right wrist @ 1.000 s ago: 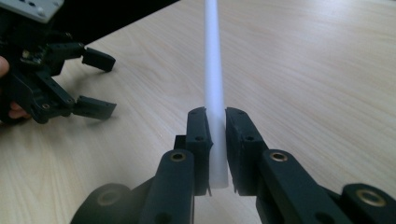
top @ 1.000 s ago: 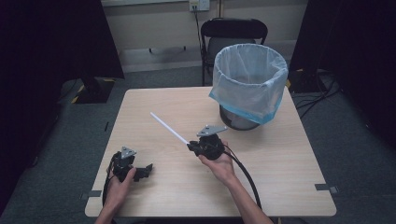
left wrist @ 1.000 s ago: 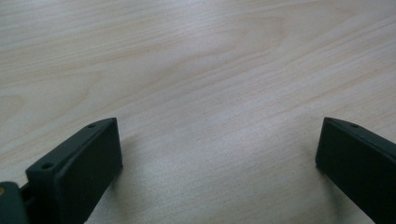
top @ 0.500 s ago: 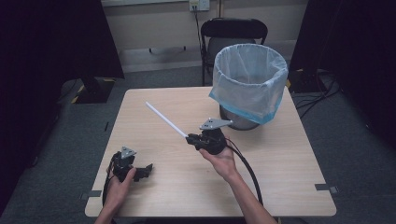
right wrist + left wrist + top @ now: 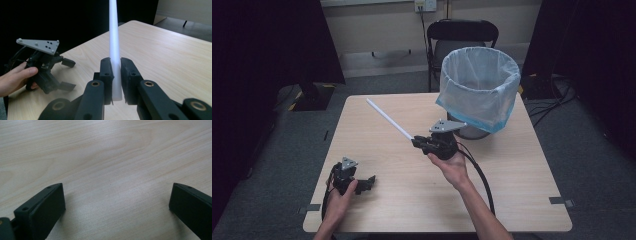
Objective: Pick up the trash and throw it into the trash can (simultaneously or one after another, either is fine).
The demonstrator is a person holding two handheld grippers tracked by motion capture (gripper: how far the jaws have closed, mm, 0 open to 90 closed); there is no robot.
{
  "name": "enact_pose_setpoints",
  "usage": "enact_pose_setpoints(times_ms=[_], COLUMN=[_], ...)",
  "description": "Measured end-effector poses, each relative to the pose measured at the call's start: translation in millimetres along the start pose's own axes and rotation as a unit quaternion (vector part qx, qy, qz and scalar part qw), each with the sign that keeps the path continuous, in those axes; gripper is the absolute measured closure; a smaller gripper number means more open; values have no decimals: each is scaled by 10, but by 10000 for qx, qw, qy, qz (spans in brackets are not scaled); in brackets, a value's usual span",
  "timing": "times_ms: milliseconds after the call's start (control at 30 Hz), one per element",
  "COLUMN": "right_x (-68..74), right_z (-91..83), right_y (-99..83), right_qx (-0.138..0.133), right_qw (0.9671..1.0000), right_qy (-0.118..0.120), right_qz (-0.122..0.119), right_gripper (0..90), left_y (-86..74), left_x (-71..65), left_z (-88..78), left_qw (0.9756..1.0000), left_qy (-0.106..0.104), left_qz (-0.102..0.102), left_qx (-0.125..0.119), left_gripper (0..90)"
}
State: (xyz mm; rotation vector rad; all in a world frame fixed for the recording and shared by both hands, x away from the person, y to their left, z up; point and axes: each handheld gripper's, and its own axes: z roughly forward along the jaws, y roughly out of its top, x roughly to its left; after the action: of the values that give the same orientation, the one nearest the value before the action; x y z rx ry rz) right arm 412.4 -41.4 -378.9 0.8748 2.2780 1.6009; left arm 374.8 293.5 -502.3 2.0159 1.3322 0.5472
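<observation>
While left gripper [image 5: 364, 181] agape, right gripper [image 5: 115, 75] jaws tight around white tube [image 5: 114, 37].

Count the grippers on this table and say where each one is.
2. The left gripper rests near the table's front-left edge; the right gripper, mid-table beside the bin, clamps a white tube.

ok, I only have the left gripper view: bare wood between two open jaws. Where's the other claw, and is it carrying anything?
Observer: The right claw is shut on a white tube, gripped near one end.
Operator: Tube on the table or off it?
Observer: Off it. In the high view it slants up and away from the claw, out over the table.
Operator: Anything to drop it in?
Observer: A bin with a blue-rimmed liner bag stands at the table's far right corner, just beyond the right hand.
Operator: And my claw?
Observer: The left claw sits low at the near left, empty.
</observation>
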Motion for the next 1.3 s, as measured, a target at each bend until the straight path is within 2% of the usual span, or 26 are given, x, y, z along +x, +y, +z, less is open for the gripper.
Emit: enact_pose_setpoints(times_ms=[333,900,1300], right_x=[42,-2,-89], right_z=[-66,-266,-404], right_y=[185,575,866], right_qx=[-170,-542,-701], right_qw=[9998,9982,9967], right_qy=[18,21,-145], right_qz=[-140,-243,-386], right_gripper=[809,809,809], left_y=[0,0,0], left_x=[0,0,0], left_z=[0,0,0], left_qw=[10000,10000,10000], left_qy=[3,0,0], left_qz=[0,-1,0], left_qx=[2,0,2], left_gripper=[0,0,0])
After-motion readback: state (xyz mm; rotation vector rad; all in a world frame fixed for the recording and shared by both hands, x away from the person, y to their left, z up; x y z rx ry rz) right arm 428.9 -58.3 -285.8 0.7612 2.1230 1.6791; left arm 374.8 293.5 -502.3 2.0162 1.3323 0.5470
